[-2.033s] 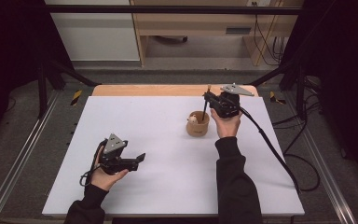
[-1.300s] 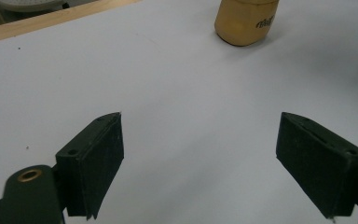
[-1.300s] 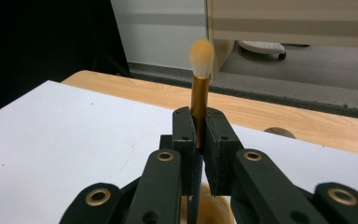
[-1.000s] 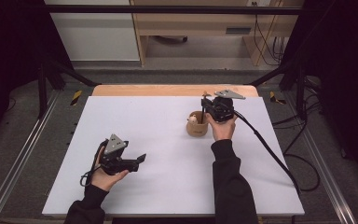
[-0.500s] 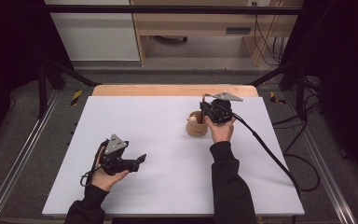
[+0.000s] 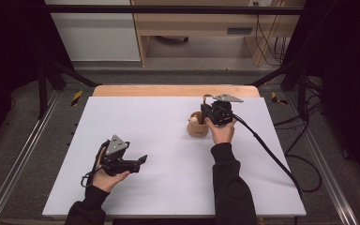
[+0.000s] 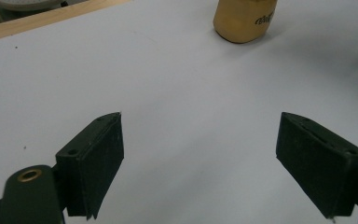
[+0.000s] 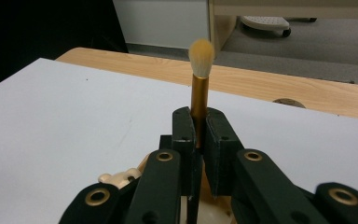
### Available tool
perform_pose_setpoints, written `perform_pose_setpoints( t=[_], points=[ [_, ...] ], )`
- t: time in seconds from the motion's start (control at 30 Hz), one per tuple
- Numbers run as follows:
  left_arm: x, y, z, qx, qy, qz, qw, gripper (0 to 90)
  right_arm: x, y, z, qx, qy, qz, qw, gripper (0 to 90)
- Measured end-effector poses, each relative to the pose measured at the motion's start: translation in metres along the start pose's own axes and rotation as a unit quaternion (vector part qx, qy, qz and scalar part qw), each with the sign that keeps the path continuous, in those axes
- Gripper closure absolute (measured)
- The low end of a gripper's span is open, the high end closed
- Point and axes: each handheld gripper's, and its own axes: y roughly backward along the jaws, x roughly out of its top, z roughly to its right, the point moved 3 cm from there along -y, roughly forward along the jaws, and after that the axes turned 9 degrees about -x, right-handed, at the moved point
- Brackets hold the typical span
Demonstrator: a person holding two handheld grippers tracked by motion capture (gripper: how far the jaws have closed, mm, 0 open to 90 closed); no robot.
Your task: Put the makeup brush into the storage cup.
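White bench [image 6: 168,140] is seen bearing 1 cup [image 6: 198,127], directly above which a brush [image 8: 199,93] is gripped upright by the right tongs [image 8: 198,135], while the left tongs [image 7: 200,163] are held open, well apart.

The left gripper [image 7: 200,158] hangs over the white worktop [image 7: 168,84], jaws spread wide with nothing between them. A tan wooden cup [image 7: 244,18] stands at one o'clock.
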Motion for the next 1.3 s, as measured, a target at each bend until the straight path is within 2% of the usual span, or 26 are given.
perform_pose_setpoints(
  t=[0.5,0.83,0.93,1.17,1.3],
  points=[
    [0.0,0.0,0.0,0.0,-0.001,0.001,1.0,14.6,-0.003,-0.003,0.0,-0.004,-0.002,-0.009,0.9999,83.0],
    [0.0,0.0,0.0,0.0,0.0,0.001,1.0,14.6,-0.005,-0.001,0.0,-0.016,0.009,-0.013,0.9998,76.8],
    [0.0,0.0,0.0,0.0,0.0,0.001,1.0,14.6,-0.005,0.004,0.001,-0.016,0.007,-0.008,0.9998,72.2],
    [0.0,0.0,0.001,-0.002,0.0,0.001,1.0,14.5,-0.008,0.026,0.007,-0.003,-0.001,0.0,1.0,53.4],
    [0.0,0.0,0.001,-0.002,0.002,0.001,1.0,14.3,-0.011,0.04,0.004,0.006,0.018,0.006,0.9998,43.8]
  ],
)
